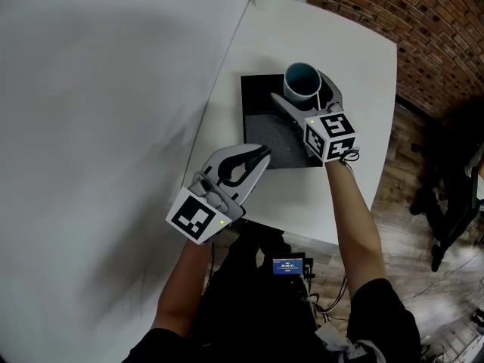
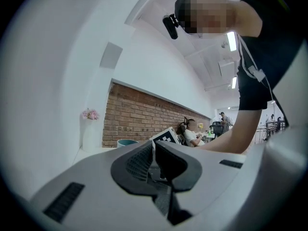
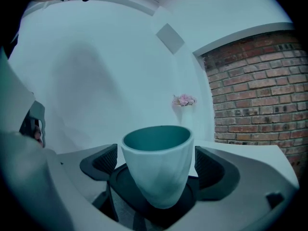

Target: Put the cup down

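Observation:
A pale teal cup [image 1: 302, 80] [image 3: 158, 162] stands upright at the far end of a black mat [image 1: 265, 131] on the white table [image 1: 363, 89]. My right gripper [image 1: 308, 91] [image 3: 156, 170] is open, one jaw on each side of the cup. In the right gripper view a small gap shows between each pad and the cup's wall. My left gripper [image 1: 257, 156] [image 2: 154, 154] hangs shut and empty over the table's near left part, pointing toward the mat.
A white vase with pink flowers [image 3: 184, 100] [image 2: 89, 113] stands at the table's far end by the white wall. A brick wall [image 1: 393, 13] runs behind. The table's right edge [image 1: 382, 150] drops to a wooden floor with a dark chair [image 1: 454, 203].

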The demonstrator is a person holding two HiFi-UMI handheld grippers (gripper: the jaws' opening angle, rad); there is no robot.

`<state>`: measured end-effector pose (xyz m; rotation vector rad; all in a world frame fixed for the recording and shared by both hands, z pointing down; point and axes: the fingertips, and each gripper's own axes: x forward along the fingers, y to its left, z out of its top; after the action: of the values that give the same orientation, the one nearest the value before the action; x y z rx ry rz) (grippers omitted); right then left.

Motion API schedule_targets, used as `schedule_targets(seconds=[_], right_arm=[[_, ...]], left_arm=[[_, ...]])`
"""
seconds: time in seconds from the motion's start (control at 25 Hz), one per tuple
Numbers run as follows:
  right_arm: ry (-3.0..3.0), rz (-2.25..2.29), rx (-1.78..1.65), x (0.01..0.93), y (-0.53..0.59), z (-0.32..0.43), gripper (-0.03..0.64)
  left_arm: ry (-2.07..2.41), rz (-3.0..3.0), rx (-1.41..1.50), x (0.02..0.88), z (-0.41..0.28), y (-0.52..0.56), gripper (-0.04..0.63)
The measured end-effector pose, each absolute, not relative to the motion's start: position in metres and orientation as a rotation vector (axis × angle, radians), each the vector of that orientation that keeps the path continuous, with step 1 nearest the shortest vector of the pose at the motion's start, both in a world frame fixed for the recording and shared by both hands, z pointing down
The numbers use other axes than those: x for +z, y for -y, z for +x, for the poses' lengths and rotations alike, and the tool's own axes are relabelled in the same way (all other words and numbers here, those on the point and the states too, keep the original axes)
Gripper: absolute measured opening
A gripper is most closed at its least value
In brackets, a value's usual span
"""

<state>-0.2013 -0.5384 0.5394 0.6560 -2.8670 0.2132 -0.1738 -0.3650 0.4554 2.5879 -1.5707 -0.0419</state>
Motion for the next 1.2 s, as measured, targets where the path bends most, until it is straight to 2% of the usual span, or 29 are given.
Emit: schedule_targets(seconds=[0.6,0.88,1.08,1.2], right_arm=[[2.840,0.680,0.362,0.533,0.496,-0.140,0.488],[2.870,0.552,0.346,0.510,0.459,-0.123,0.483],[2.883,0.473,0.251,0.492,0.432,-0.116,0.431],[2.892,0.445,0.183,0.478,0.420,-0.111,0.378]], left_arm=[[1.474,2.581,0.024,0.468,-0.155,0.348,0.026],[1.472,2.561,0.024,0.466,-0.147,0.340,0.026],[1.463,2.555,0.009,0.464,-0.142,0.334,0.026],[1.456,2.559,0.002,0.460,-0.138,0.332,0.026]])
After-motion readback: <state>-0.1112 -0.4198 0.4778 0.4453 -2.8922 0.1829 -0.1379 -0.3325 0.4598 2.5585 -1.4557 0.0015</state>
